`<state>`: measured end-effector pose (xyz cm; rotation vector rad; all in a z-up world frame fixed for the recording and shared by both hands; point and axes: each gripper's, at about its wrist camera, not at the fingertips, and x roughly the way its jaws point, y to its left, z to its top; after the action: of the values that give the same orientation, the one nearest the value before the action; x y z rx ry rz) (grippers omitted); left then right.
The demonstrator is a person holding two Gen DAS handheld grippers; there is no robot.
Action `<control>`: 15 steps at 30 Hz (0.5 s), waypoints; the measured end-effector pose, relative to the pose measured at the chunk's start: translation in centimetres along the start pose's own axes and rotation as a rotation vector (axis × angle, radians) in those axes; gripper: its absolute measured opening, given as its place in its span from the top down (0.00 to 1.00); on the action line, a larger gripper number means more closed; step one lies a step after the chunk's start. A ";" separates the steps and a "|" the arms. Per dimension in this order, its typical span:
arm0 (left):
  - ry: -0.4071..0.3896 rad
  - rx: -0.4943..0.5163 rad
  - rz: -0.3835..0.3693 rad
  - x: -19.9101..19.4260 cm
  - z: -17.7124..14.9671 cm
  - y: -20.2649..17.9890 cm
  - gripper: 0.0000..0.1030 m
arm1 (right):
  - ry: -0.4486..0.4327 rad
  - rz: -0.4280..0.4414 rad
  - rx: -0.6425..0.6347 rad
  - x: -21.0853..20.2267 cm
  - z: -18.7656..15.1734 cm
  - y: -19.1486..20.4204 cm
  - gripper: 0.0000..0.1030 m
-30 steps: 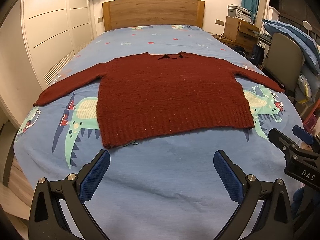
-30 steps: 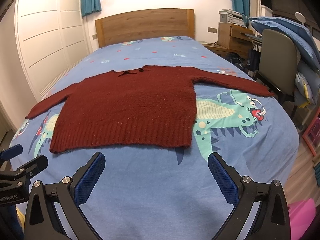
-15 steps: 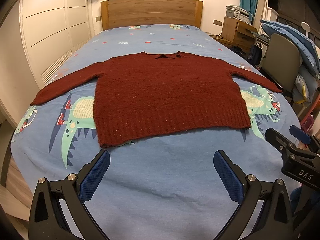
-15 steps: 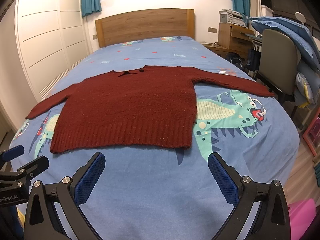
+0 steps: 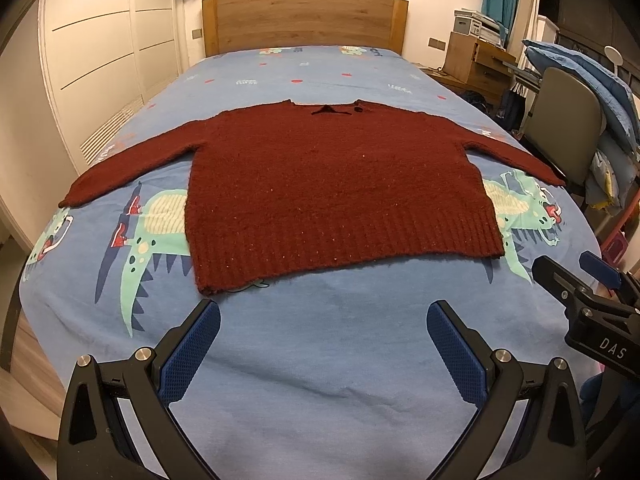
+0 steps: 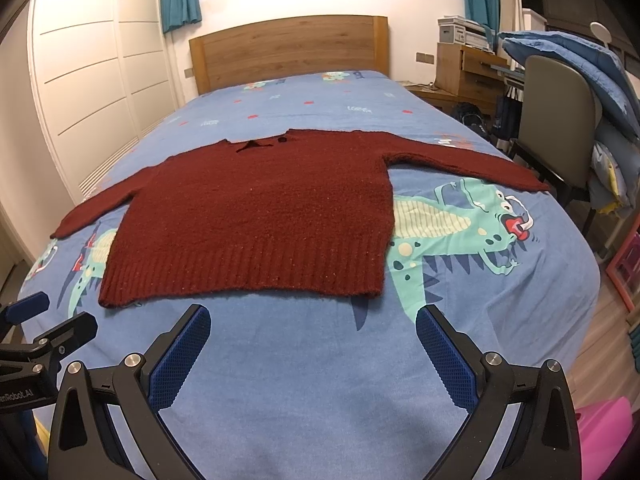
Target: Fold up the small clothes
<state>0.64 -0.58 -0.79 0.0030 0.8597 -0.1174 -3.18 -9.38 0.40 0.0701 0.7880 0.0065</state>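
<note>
Your red sweater (image 5: 336, 196) lies flat and face-up on the bed (image 5: 320, 360), sleeves spread wide, its ribbed hem (image 6: 248, 280) just ahead of both tongs, so every edge is reachable for a first fold. Your left tongs (image 5: 323, 344) and right tongs (image 6: 312, 346) hover side by side over bare sheet, spread wide and holding nothing, probably ready for the hem corners.

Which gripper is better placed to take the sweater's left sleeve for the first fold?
Left gripper: it hovers open before the sweater hem's left corner, so that sleeve lies on its side.
</note>
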 end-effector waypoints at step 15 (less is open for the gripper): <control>-0.028 0.001 -0.020 -0.5 0.4 0.4 0.01 | -0.011 0.000 0.010 0.3 0.4 -0.4 0.00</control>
<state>0.68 -0.14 -0.19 -0.0060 0.8316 -0.1363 -2.69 -9.76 0.39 0.0800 0.7768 0.0022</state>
